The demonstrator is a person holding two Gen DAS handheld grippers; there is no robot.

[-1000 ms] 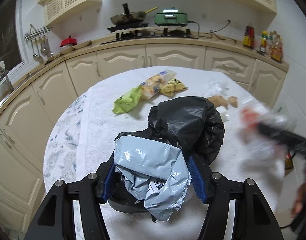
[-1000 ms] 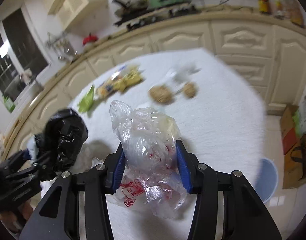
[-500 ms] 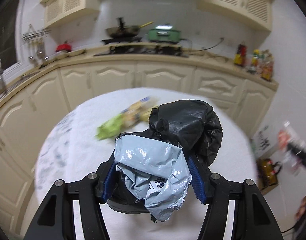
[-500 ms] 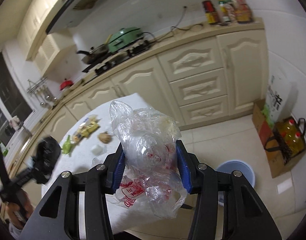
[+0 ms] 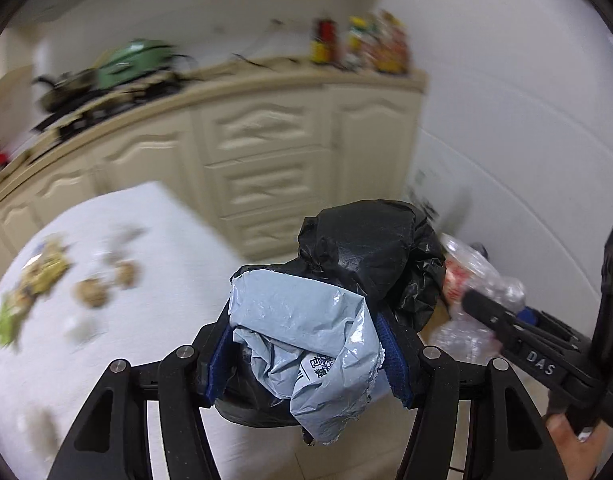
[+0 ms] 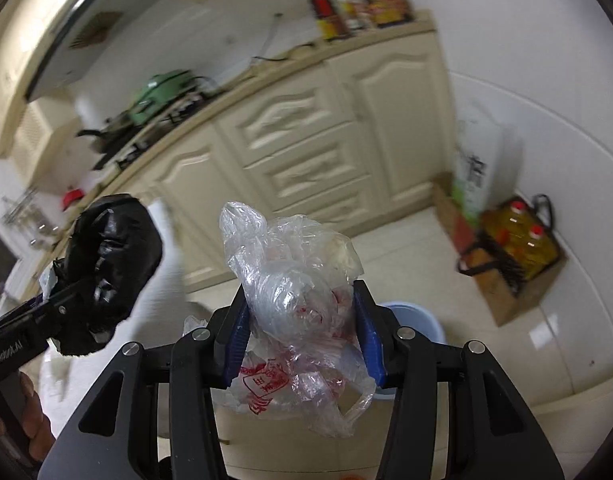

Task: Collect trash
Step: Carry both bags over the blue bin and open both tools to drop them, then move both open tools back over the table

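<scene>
While both grippers hung past the edge of the white-clothed table [image 5: 106, 320], each had a wad of trash pinched between its blue pads. The left gripper [image 5: 306, 356] clamped a crumpled grey mailer bag [image 5: 302, 328] together with a black plastic bag [image 5: 370, 252]; the grey bag filled the gap between the fingers and spilled below them, while the black bag bulged up and forward beyond the fingertips. The right gripper [image 6: 302, 332] squeezed a clear plastic bag with red print [image 6: 294, 296], its knotted top rising above the fingers and its loose printed end drooping beneath them. In the right wrist view a blue bin [image 6: 418, 316] stood on the tiled floor just behind the right gripper's fingers, mostly hidden by them, and the black bag showed at the left, held out at about the same height. More scraps lay blurred on the table: snack wrappers [image 5: 38, 276] and brown lumps [image 5: 106, 284]. A crate with oil bottles [image 6: 522, 244] sat by the wall.
</scene>
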